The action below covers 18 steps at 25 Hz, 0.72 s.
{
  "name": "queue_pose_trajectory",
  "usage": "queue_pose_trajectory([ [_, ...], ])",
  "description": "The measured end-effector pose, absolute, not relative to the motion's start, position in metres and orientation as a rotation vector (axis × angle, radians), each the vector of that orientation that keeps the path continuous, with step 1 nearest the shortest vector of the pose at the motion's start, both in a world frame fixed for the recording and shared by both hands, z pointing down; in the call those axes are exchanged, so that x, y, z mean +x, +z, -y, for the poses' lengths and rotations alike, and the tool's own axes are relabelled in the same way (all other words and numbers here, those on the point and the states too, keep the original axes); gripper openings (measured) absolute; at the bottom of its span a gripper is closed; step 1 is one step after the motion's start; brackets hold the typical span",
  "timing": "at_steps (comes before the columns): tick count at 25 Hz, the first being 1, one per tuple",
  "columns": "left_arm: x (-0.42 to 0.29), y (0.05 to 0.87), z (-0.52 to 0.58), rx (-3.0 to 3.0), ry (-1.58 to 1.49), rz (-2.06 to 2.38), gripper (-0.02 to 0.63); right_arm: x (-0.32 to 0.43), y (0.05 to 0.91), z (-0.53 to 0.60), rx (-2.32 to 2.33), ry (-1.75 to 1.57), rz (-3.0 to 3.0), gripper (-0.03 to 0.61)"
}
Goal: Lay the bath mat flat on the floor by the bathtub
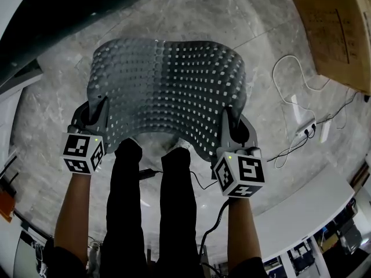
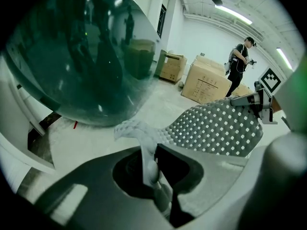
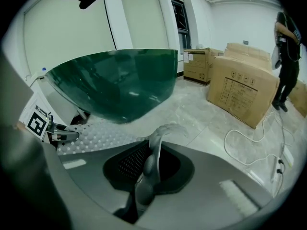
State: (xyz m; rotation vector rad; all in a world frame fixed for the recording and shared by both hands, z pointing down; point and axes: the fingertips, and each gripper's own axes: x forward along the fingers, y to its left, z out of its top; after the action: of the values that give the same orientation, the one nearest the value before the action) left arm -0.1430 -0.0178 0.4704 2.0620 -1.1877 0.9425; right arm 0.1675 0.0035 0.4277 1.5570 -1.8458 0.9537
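Both forearms reach forward and down, one on each side of the person's black-clad legs, and both grippers tip steeply toward the floor. The left gripper has the near left corner of the bath mat; the right gripper has the near right corner.

Looking along the left gripper, the jaws are pressed together on a pinched fold of the mat's edge. It's the same on the right gripper: the jaws are clamped on a thin curl of mat that rises up between them.

From the head view the mat is up off the marble floor. It is a grey sheet full of small holes, spread between the two grips and bowed, and its near edge dips in the middle above the feet. Its long axis seems to run side to side, gripper to gripper. The far edge points away from the person, toward the dark green bathtub at top left.

The gripper views add more. The tub's rounded green wall looms close beyond the mat, cardboard boxes are stacked further off, and a person in black stands well back. Only the head view shows the mat's whole spread. A white cable loops over the floor to the right.
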Motion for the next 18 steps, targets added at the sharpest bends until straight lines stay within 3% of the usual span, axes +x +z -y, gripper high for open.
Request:
queue_pose_trajectory([
  [18,-0.144,0.517,0.016,2.086,0.991,1.165,0.031,0.16,0.476,-0.01,1.45,0.904,1.866,0.049],
])
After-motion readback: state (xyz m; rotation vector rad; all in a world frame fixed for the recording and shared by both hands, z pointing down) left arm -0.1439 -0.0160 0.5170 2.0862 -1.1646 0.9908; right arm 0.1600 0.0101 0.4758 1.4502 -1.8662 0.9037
